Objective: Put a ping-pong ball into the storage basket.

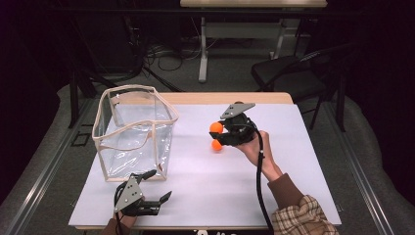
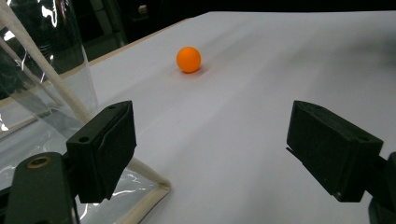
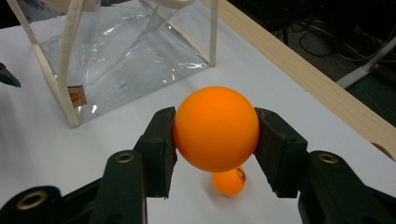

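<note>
Two orange balls: one (image 3: 215, 128) clamped in right tool (image 1: 221, 133), lifted above desk (image 1: 215, 181); other (image 1: 216, 145) on desk beneath. Left tool (image 1: 157, 185) released, idle. Clear bag (image 1: 134, 132) looks empty; both likely yet to go in.

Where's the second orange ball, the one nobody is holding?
In the high view the loose ball lies on the white table, just below the right gripper, right of the clear bag.

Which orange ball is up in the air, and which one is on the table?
The orange ball squeezed in the right tongs is lifted. The other ball lies on the white table just beneath it.
</note>
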Demonstrator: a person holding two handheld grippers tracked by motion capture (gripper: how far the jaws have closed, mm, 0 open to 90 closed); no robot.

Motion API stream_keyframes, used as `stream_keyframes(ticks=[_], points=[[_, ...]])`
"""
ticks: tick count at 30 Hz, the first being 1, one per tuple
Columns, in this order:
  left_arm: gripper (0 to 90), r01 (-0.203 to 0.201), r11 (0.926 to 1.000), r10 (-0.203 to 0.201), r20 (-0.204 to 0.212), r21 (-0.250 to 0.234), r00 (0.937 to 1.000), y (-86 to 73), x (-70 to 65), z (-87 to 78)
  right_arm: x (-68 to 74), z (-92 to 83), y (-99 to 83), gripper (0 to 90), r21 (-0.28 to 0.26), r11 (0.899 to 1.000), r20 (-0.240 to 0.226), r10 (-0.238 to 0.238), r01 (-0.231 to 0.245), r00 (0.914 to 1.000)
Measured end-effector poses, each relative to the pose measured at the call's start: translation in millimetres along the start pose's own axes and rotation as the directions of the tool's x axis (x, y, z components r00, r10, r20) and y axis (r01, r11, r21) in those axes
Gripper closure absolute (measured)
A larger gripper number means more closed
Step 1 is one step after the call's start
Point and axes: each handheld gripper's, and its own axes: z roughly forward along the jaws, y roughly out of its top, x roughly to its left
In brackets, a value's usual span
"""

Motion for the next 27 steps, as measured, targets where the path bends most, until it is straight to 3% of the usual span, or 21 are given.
stream_keyframes(ticks=[7, 23, 24, 27], points=[[15.7, 0.015, 0.9999, -0.015, 0.001, 0.001, 0.9999, -1.9, 3.3, 1.7, -3.8, 5.0, 4.5, 50.9, -0.001, 1.000, -0.012, -0.002, 0.002, 0.9999], [15.8, 0.008, 1.0000, -0.008, 0.028, -0.001, 0.9996, -1.5, 5.4, 4.8, -4.1, 14.2, 11.2, 50.9, 0.016, 1.000, -0.024, 0.001, 0.000, 0.9997], [15.8, 0.008, 1.0000, -0.008, 0.031, -0.002, 0.9995, -1.3, 4.9, 4.9, -2.4, 17.8, 20.2, 50.9, 0.017, 1.000, -0.030, -0.014, 0.014, 0.9995], [15.8, 0.009, 1.0000, -0.009, 0.032, 0.001, 0.9994, -1.2, 3.7, 4.6, -2.3, 18.8, 24.5, 50.9, 0.011, 1.000, -0.032, -0.014, 0.014, 0.9994]])
